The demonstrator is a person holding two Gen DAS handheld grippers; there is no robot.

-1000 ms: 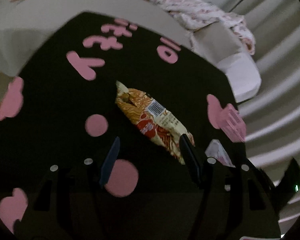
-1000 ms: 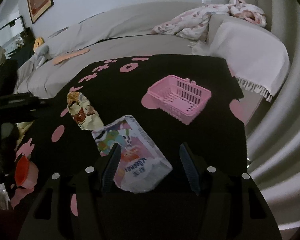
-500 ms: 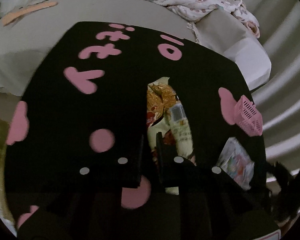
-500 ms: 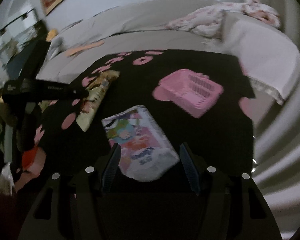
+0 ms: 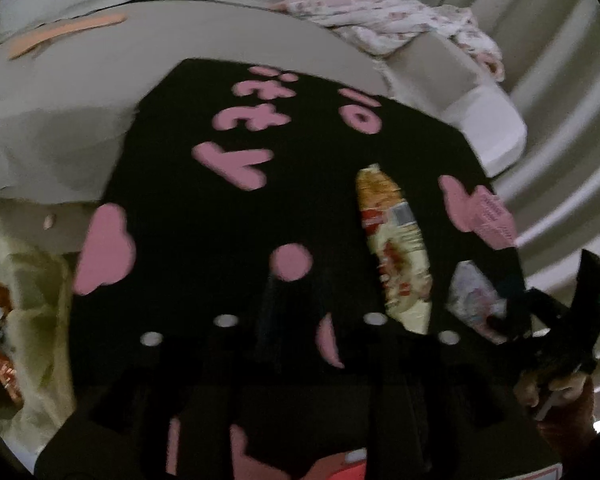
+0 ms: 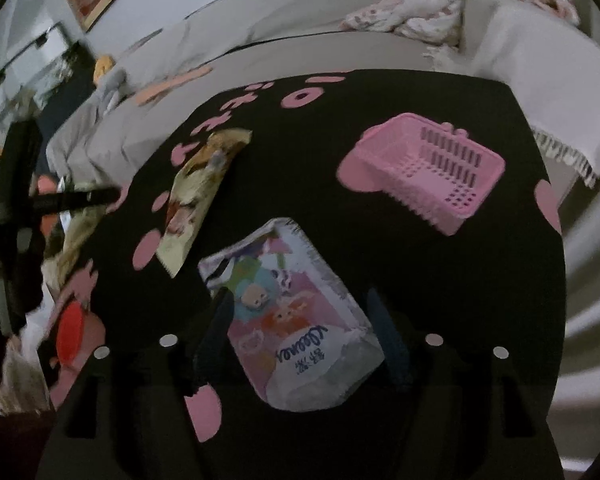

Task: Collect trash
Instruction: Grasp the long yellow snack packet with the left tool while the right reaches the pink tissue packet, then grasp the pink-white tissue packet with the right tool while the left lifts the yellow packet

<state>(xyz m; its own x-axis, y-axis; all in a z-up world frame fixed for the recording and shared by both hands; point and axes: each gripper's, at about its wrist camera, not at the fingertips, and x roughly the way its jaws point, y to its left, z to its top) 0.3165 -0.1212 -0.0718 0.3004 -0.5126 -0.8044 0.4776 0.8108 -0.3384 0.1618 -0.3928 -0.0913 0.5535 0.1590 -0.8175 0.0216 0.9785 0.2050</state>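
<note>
While right gripper (image 6: pixel 306 320) straddles tissue pack (image 6: pixel 290 320), pack lies lengthwise.

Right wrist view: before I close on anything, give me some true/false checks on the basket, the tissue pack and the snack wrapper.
1. The pink basket has nothing in it. True.
2. The tissue pack sits inside the basket. False: it lies on the black cloth, apart from the basket.
3. The right gripper has its fingers open, one on each side of the tissue pack. True.
4. The snack wrapper lies right of the tissue pack in this view. False: it lies to the left and farther away.
5. The wrapper is in the basket. False: it is on the cloth.
</note>
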